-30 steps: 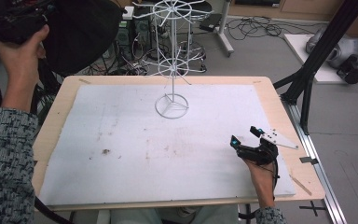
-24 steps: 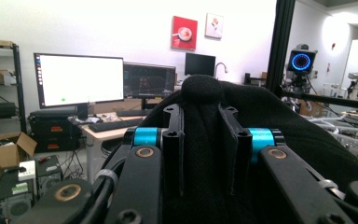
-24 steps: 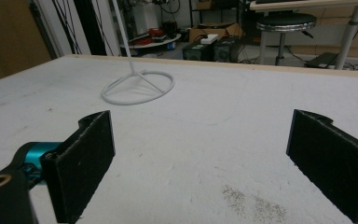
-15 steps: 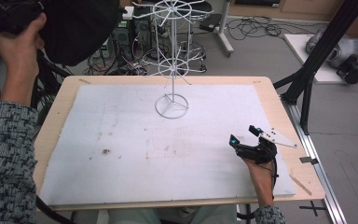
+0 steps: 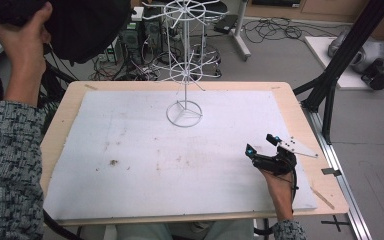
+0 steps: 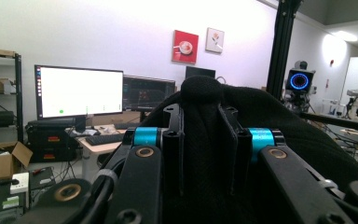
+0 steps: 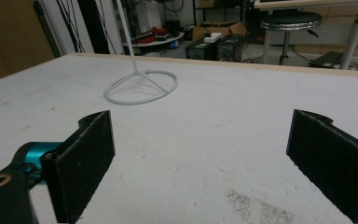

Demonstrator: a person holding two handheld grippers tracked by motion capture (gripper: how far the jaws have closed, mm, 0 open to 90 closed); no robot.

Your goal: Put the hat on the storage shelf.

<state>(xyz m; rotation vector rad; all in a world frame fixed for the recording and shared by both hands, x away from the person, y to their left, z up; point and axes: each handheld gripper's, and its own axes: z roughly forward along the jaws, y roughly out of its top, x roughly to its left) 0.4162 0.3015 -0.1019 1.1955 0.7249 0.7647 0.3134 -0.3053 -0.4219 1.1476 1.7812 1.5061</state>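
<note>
left hand-held gripper (image 6: 205,154) raised off-bench, jaws pinching black cloth (image 5: 87,25); white wire rack (image 5: 184,75) mid-bench; right hand-held gripper (image 5: 264,145) spread, resting on bench (image 5: 130,150). Looks like transport step; next: bring cloth toward rack

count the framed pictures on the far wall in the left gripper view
2. A red picture hangs above the dark monitor, and a paler picture hangs just to its right, slightly higher. The black fabric clamped in the left gripper may hide more.
</note>
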